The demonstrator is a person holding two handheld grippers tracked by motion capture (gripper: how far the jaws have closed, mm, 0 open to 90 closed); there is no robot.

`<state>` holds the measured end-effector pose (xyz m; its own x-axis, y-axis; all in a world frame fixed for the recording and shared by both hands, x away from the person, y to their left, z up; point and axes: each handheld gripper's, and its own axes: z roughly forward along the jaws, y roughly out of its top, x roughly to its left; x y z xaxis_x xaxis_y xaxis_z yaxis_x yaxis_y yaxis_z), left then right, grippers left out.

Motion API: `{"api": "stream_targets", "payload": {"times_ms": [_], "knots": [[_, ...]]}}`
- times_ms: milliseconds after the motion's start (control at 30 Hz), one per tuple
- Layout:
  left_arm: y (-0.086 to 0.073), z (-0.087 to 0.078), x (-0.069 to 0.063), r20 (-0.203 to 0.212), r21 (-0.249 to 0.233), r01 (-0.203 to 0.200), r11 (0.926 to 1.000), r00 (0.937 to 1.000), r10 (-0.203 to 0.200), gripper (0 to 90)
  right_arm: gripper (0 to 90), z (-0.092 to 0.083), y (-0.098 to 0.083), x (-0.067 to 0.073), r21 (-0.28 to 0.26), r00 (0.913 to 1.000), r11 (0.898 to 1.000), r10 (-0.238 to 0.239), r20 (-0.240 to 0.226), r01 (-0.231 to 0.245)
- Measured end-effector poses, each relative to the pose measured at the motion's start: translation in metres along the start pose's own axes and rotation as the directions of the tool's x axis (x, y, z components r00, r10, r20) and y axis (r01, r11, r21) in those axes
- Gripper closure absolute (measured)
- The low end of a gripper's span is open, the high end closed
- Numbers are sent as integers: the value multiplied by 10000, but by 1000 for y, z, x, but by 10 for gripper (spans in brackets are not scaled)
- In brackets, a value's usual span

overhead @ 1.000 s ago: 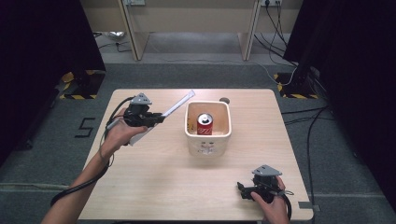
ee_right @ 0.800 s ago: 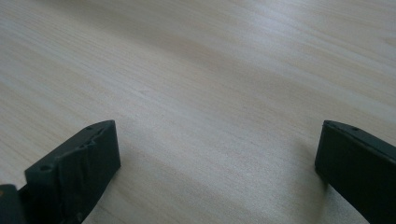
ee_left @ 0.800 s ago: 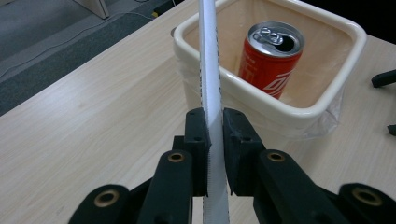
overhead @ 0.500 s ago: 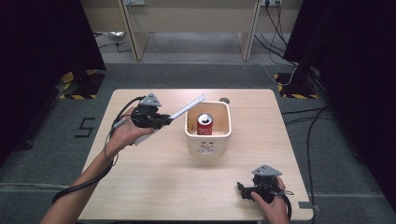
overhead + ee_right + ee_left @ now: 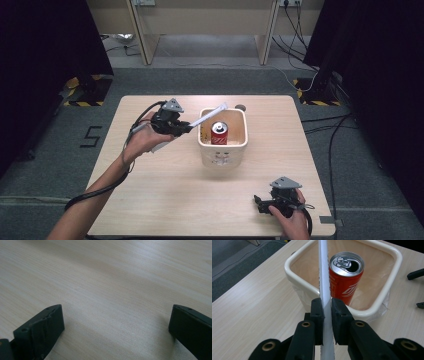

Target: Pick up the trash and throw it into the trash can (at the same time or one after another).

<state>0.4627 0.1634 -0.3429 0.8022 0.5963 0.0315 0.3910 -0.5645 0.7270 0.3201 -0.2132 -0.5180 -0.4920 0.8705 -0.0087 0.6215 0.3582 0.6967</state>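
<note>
Jaws of the left gripper (image 5: pixel 326 312) clamped a long flat white plastic strip (image 5: pixel 323 277), its far end reaching over the cream square plastic tub (image 5: pixel 395 272) beside an upright red drink can (image 5: pixel 345 277). The right gripper (image 5: pixel 116 322) rested wide-jawed on the pale wooden table (image 5: pixel 112 277).

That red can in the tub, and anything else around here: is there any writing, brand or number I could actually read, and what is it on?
"5": dark mark on the grey floor left of the table.
Red can: white lettering down its side, cut off and turned away, unreadable.
Cream tub: small dark marks on its front wall, too small to read.
White strip in the left tongs: no writing.
</note>
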Motion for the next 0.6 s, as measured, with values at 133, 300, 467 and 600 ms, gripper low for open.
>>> {"api": "stream_targets", "payload": {"times_ms": [133, 300, 467, 600], "knots": [[1, 4, 1, -7, 189, -43, 9998, 10000, 43, 798, 3, 0, 0, 0, -1, 10000, 10000, 3, 0, -3], [3, 7, 0, 11, 323, -121, 9994, 9999, 121, 797, 3, 0, 0, 0, -2, 10000, 10000, 2, -1, -2], [4, 9, 1, -6, 408, -136, 9991, 9999, 136, 797, 3, 0, 0, 0, -2, 10000, 10000, 1, 0, -1], [5, 12, 3, 24, 515, -88, 9986, 10000, 86, 796, 3, 0, 0, 0, -3, 10000, 10000, 1, 0, -1]]}}
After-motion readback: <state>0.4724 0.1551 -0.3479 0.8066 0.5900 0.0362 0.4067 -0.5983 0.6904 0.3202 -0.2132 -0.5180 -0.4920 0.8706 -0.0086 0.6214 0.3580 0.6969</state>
